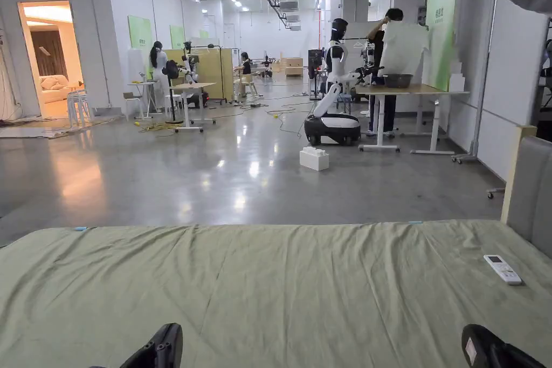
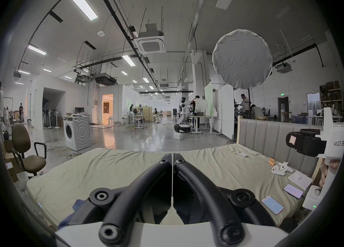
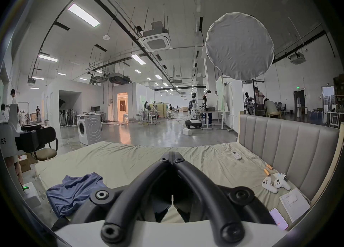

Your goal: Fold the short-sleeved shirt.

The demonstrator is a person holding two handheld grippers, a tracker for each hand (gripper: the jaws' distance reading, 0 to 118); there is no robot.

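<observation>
Head view: a bed (image 1: 269,277) covered by an olive sheet spanned the lower frame; the tip of the left gripper (image 1: 161,350) rose at 7 o'clock and that of the right gripper (image 1: 488,350) at 5 o'clock, both above the sheet, their jaw states not readable here. A white remote control (image 1: 502,269) lay on the sheet at 4 o'clock. Left gripper view: the left gripper (image 2: 172,159) had its two jaws brought together with nothing between them, held above the sheet; a strip of the blue short-sleeved shirt (image 2: 78,205) showed at 8 o'clock, partly hidden behind the jaw linkage. The right gripper (image 2: 307,145) was at 3 o'clock, before the grey headboard (image 2: 270,135). Right gripper view: the right gripper (image 3: 172,157) likewise had its jaws closed on nothing. The shirt (image 3: 74,193) lay crumpled at 8 o'clock, near the bed's edge, untouched by either tool. Two white controllers (image 3: 275,185) rested at 4 o'clock, near the headboard.
</observation>
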